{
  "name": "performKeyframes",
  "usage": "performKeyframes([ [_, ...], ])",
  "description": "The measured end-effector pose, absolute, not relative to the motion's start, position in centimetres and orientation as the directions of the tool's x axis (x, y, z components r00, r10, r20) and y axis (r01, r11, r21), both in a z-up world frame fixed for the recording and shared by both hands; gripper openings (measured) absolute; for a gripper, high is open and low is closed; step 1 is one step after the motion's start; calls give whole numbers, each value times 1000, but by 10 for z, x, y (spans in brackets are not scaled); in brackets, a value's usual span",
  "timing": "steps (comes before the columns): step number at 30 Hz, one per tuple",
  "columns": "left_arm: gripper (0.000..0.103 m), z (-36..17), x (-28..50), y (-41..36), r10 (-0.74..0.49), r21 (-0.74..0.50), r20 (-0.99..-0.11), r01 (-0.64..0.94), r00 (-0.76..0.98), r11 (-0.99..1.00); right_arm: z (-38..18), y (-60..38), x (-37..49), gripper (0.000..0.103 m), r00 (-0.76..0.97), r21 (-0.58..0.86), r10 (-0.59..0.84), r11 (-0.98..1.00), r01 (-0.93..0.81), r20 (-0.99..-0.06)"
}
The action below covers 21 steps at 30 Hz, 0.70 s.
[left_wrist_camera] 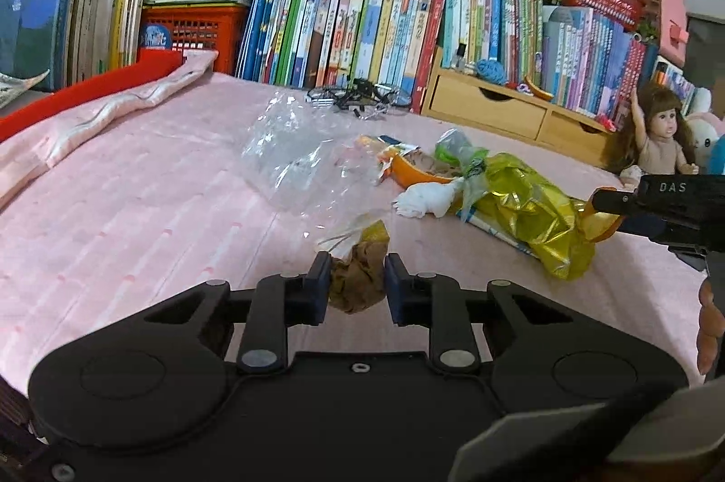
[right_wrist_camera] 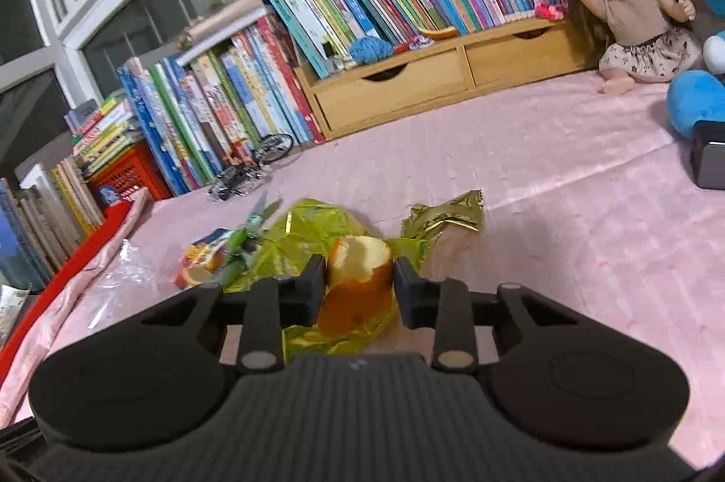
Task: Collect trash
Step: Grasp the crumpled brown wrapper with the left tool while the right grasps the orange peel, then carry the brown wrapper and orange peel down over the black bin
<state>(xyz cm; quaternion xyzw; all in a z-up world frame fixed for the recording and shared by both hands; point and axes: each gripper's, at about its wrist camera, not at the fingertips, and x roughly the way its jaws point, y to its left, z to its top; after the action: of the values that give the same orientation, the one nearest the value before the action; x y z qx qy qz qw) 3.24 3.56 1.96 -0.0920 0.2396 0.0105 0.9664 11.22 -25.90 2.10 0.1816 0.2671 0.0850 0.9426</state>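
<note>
On the pink bedspread lies a spread of trash. My left gripper is shut on a crumpled brown wrapper with a bit of clear film on it. Beyond it lie a clear plastic bag, a white tissue, a yellow-green foil wrapper and an orange peel cup. In the right wrist view, my right gripper is shut on a curled piece of orange peel above the foil wrapper. The right gripper also reaches in from the right in the left wrist view.
Rows of books and a wooden drawer unit line the far edge. A doll and plush toys sit at the right. Gold foil, a snack packet, a small toy bicycle, a folded pink cloth.
</note>
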Motion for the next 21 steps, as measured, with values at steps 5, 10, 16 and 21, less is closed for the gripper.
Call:
performKeyframes([
  [5,23,28,6,30,-31,-172,-436,-49,899,984,31,-257,81,37,841,372,298,920,-126,-452],
  [10,23,30,-21,25,-73,-202,-438,-19,896,979,36,-257,49,37,824,391,356,903,-181,-441],
  [16,23,24,-55,17,-112,-224,-465,5,878,975,29,-245,1,37,777,376,435,885,-275,-455],
  [21,23,18,-78,11,-119,-207,-494,17,861,978,15,-235,-36,37,738,354,468,877,-324,-486],
])
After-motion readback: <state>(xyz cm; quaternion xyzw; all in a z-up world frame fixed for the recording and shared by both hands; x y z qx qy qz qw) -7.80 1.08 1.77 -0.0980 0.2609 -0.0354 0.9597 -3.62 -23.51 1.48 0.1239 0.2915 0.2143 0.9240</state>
